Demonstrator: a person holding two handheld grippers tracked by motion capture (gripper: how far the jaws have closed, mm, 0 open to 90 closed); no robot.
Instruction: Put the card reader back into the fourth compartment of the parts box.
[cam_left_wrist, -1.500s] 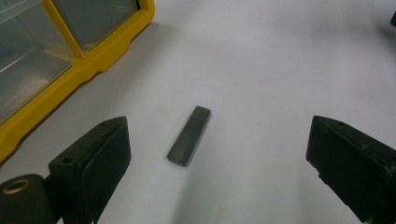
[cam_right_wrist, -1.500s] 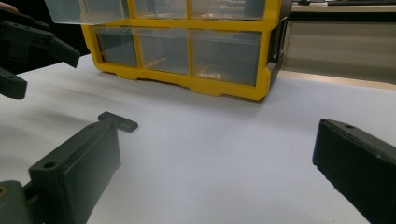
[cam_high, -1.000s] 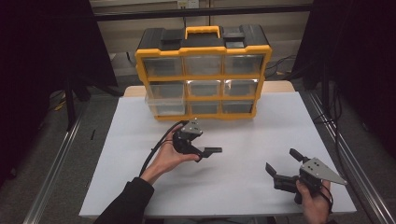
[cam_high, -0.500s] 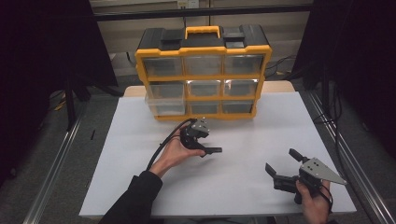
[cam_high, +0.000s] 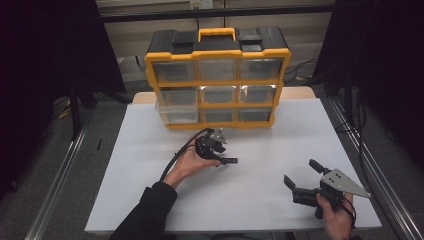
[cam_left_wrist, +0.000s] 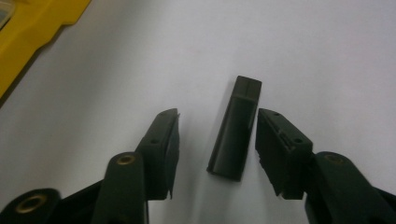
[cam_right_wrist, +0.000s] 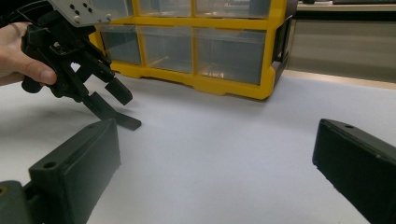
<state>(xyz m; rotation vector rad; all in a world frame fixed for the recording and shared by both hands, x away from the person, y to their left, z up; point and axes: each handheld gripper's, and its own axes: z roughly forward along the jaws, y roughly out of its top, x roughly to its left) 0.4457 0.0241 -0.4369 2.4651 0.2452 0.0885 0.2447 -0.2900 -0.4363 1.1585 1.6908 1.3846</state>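
A small black rectangular stick (cam_left_wrist: 235, 129), much like a capped flash drive, is lying flat on the white table (cam_high: 260, 200), a little in front of the yellow organizer's bottom row of drawers and left of the table's middle. In the left gripper view it is sitting between the two jaws of the left gripper (cam_left_wrist: 215, 140), closer to the one on the right of that view, with a sliver of white table showing on both sides of it, so the pads are not yet pressing on it; the jaws are standing about half open and have just been closing around it. In the high view the left gripper (cam_high: 226, 159) is tilting down toward the stick (cam_high: 229, 161), with the person's left hand (cam_high: 192, 162) wrapping its body and a black cable curving back along the sleeve. The right gripper (cam_high: 300, 175) is resting low near the table's front right corner, well apart from the stick, held in the right hand (cam_high: 334, 215), its grey three-cornered plate on top. Its jaws are gaping wide with nothing between them, as the right gripper view confirms. Behind everything, the yellow organizer (cam_high: 218, 80) with its clear drawers and black top is standing at the far edge of the table.
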